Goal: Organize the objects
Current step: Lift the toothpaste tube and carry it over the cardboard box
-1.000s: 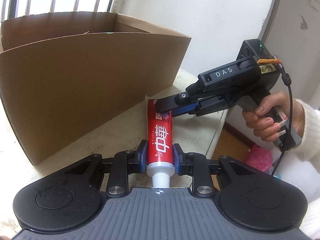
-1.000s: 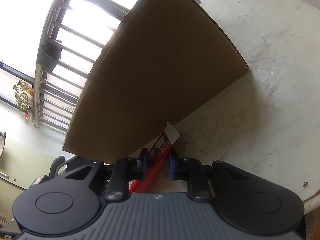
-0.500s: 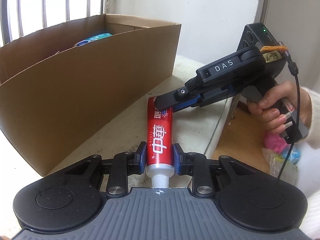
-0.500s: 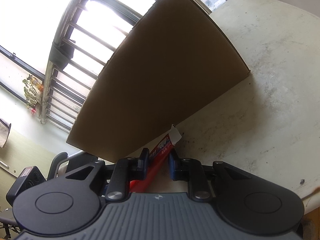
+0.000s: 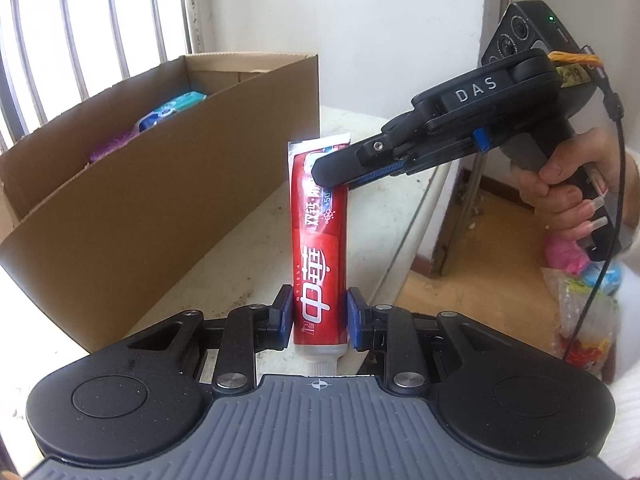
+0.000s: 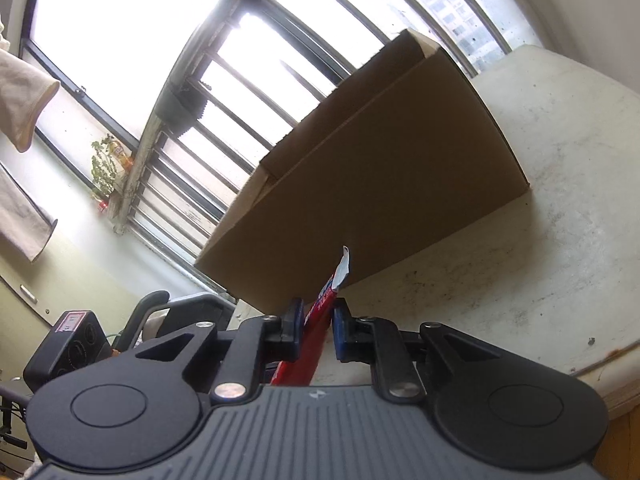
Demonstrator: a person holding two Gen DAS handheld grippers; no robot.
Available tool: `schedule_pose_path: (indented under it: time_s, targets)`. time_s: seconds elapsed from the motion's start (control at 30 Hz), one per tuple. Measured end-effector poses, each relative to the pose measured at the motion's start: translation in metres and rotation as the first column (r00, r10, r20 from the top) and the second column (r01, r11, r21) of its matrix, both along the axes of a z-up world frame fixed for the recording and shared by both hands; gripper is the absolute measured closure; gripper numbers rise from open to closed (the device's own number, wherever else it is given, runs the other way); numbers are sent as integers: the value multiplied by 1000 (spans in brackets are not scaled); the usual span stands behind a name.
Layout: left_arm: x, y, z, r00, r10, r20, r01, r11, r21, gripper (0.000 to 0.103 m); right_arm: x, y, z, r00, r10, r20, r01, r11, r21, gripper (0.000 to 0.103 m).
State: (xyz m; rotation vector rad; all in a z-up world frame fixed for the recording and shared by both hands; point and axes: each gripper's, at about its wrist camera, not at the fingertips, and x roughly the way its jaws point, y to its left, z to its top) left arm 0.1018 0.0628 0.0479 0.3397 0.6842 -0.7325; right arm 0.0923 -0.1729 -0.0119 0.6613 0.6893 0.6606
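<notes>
Both tongs grip one glossy red plastic toothpaste tube (image 5: 320,264): the left gripper (image 5: 319,314) clamps its blue ribbed pads near the white cap, the right gripper (image 5: 326,174) pinches the flat crimped tail. Beyond stands the matte brown cardboard box (image 5: 168,184) on the scuffed white table (image 5: 248,256). Since a second ago the tube has risen off the table, and packets inside the box now show.
</notes>
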Motion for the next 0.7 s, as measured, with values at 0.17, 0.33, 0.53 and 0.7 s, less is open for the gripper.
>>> schedule_pose_path:
  time_s: [0.17, 0.33, 0.53, 0.7]
  targets:
    - [-9, -6, 18, 998, -14, 63, 12, 1000, 19, 77, -11, -3, 20, 997, 2, 72, -3, 1000, 14, 87]
    - [-18, -8, 34, 989, -8, 146, 2, 999, 42, 78, -18, -8, 34, 991, -7, 135, 2, 999, 37, 88]
    - [-22, -10, 55, 978, -52, 203, 31, 994, 108, 78, -20, -14, 50, 984, -6, 181, -7, 998, 69, 89]
    - [-22, -13, 79, 964, -67, 256, 28, 988, 154, 78, -13, -16, 68, 978, 3, 207, -25, 994, 104, 89]
